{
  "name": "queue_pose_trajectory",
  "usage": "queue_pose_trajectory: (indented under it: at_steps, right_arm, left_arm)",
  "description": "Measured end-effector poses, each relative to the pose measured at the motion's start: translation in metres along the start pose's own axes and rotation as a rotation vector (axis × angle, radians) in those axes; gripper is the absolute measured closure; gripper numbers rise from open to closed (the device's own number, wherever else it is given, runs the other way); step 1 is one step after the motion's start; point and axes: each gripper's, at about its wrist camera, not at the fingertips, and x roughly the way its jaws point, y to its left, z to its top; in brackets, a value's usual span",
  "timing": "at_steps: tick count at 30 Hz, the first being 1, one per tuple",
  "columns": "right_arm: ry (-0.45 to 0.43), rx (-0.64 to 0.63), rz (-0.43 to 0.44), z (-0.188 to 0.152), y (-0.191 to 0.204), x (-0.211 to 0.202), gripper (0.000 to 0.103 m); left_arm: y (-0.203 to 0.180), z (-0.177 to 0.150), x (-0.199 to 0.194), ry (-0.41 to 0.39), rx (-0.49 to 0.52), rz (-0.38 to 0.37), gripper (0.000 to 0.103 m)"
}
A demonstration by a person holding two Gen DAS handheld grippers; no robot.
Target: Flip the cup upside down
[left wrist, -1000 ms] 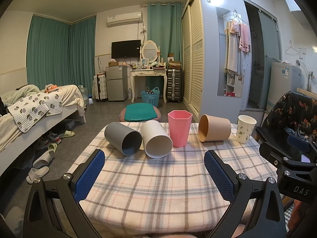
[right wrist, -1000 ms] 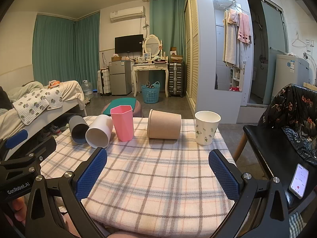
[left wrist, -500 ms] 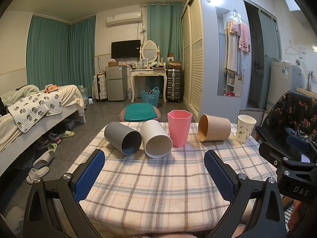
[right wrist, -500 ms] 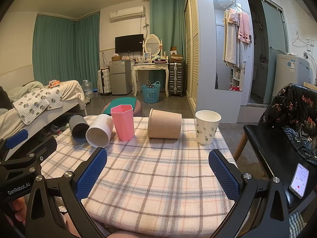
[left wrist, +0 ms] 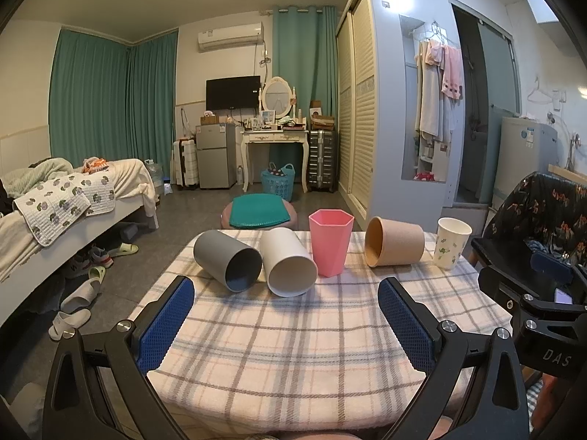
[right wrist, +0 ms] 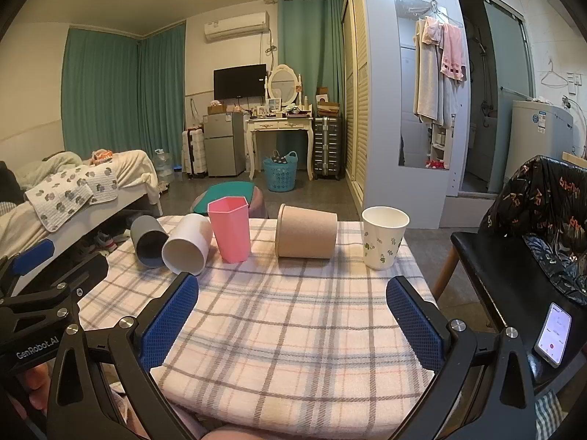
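Observation:
Several cups stand in a row along the far side of a plaid-clothed table (left wrist: 293, 348). A grey cup (left wrist: 227, 260) and a white cup (left wrist: 288, 267) lie on their sides, mouths toward me. A pink hexagonal cup (left wrist: 330, 242) stands upright. A tan cup (left wrist: 394, 246) lies on its side. A white paper cup with green print (left wrist: 450, 242) stands upright at the right end. My left gripper (left wrist: 286, 315) is open and empty over the near table. My right gripper (right wrist: 293, 315) is open and empty too. The same cups show in the right wrist view: grey (right wrist: 148, 242), white (right wrist: 187, 244), pink (right wrist: 230, 229), tan (right wrist: 306, 231), paper (right wrist: 383, 237).
A black chair (right wrist: 513, 278) with a phone (right wrist: 554, 333) on it stands right of the table. A round stool with a green cushion (left wrist: 258, 212) sits beyond the far edge. A bed (left wrist: 66, 212) is at the left, with slippers on the floor.

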Motion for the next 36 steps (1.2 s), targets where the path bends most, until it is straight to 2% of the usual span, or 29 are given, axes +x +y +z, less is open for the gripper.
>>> queue_pose_trajectory:
  at_steps: [7,15,22,28,32,36]
  right_arm:
    - [-0.005,0.001,-0.001,0.003,0.003,-0.006,0.0]
    - [0.013,-0.024,-0.005,0.022,0.011,0.005,0.0]
    - [0.077,-0.053,0.038,0.036,0.037,0.058,0.0]
    - [0.154,-0.072,0.081,0.048,0.058,0.123,0.0]
    - [0.2,-0.064,0.105,0.05,0.07,0.168,0.0]
    - [0.211,-0.091,0.111,0.052,0.082,0.197,0.0]
  left_arm:
    - [0.001,0.01,-0.005,0.008,-0.018,-0.007,0.0]
    - [0.026,0.028,0.014,0.017,-0.044,0.005,0.0]
    - [0.057,0.03,0.056,0.068,-0.065,0.041,0.0]
    - [0.084,0.027,0.092,0.113,-0.088,0.079,0.0]
    - [0.095,0.024,0.108,0.134,-0.092,0.094,0.0]
    - [0.1,0.019,0.123,0.159,-0.093,0.098,0.0]
